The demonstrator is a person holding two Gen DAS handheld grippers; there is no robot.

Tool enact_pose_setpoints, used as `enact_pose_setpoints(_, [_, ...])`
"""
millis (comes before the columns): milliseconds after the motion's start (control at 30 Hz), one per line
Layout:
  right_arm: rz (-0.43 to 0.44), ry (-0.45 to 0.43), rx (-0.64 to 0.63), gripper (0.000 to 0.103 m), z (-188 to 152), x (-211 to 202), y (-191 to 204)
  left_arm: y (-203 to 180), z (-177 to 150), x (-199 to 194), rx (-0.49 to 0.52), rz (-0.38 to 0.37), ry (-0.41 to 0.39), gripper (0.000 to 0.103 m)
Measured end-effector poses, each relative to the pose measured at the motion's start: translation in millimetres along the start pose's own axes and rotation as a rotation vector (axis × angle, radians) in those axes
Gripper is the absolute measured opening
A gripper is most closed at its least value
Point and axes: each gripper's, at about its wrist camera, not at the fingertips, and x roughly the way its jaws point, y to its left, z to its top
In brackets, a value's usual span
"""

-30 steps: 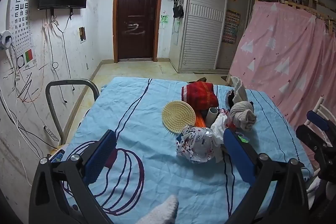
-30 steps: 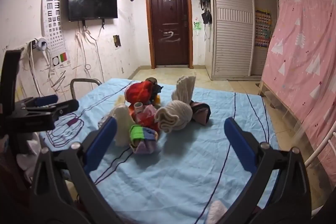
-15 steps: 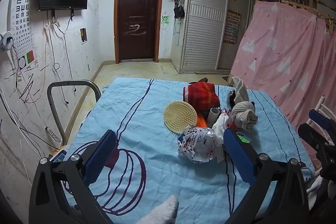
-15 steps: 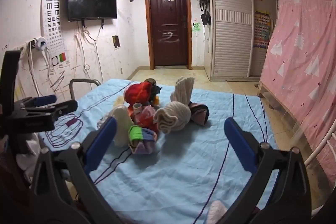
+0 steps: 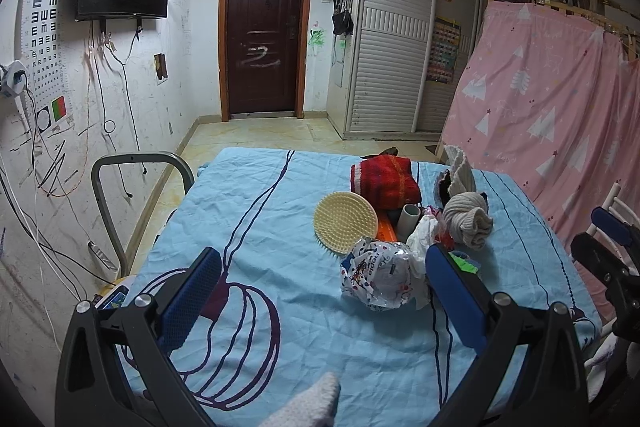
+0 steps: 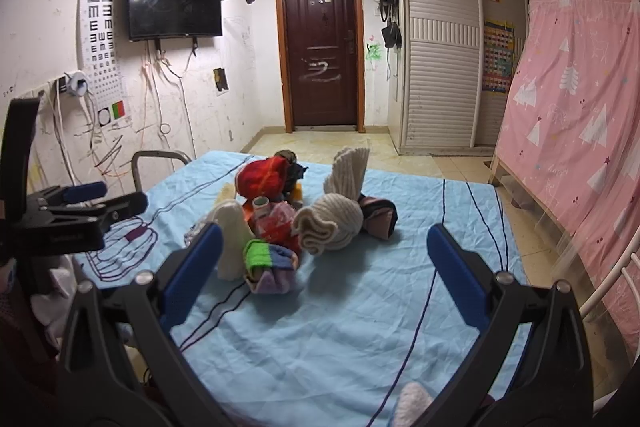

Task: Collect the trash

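Against the frames of a second ago we find very little changed: our left gripper (image 5: 320, 287) has drifted only slightly, so the pile sits a touch further right and nearer in its view, and our right gripper (image 6: 325, 267) shows almost the same scene as before. Both pairs of fingers stand wide apart and empty above the blue bedsheet (image 5: 260, 219). In the left view the crumpled printed wrapper (image 5: 378, 281) lies on the sheet just inside the right finger (image 5: 454, 293), well apart from the left finger; beyond it are a white crumpled paper (image 5: 424, 233), a cardboard tube (image 5: 409, 217), a round cream brush (image 5: 345, 222), a red cloth (image 5: 386, 179) and a rolled beige sock (image 5: 468, 217). In the right view the same pile lies ahead and left of centre, with a green-and-purple sock bundle (image 6: 270, 265) nearest, just beside the left finger (image 6: 192, 275), and the beige sock (image 6: 332, 223) between the fingers but further off. The left gripper's black frame (image 6: 76, 215) shows at the left edge there.
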Motion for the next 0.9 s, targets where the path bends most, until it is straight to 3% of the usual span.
enact_pose_setpoints(900, [-0.001,-0.002,-0.001,0.098,0.0,-0.7,0.9,0.3,-1.6,1.2,0.003,0.001,0.002,0.093])
